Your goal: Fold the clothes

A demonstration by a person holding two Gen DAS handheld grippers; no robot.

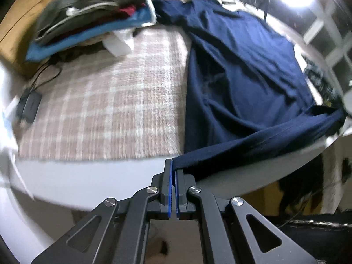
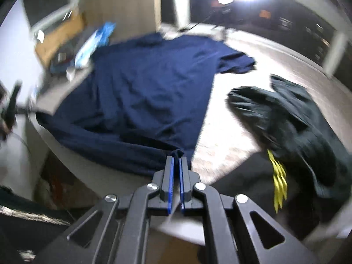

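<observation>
Free room: in the left wrist view I see open checked cover (image 1: 105, 101) from centre to lower left, bare up to the near edge of the bed (image 1: 88, 176).
Edges: the hem of the navy T-shirt (image 1: 242, 70) runs along that near edge, stretched taut from lower centre toward the right rim.
Obstacles: a stack of folded clothes (image 1: 88, 17) sits upper left; a small black device (image 1: 29, 105) with a cable lies at far left.
Shirt: spread flat on the cover, neck toward the top of the frame, one short sleeve (image 2: 237, 62) out to the upper right in the right wrist view (creases run through the middle).
Left gripper (image 1: 173, 165): pinched tight on one hem corner.
Right gripper (image 2: 177, 158): I see its pads nipping the other hem corner.
Right side: a dark crumpled garment (image 2: 292, 123) with a yellow tag (image 2: 279, 178) lies apart from the shirt.
Hard to read: both views are smeared with motion; a glare whites out the top.
</observation>
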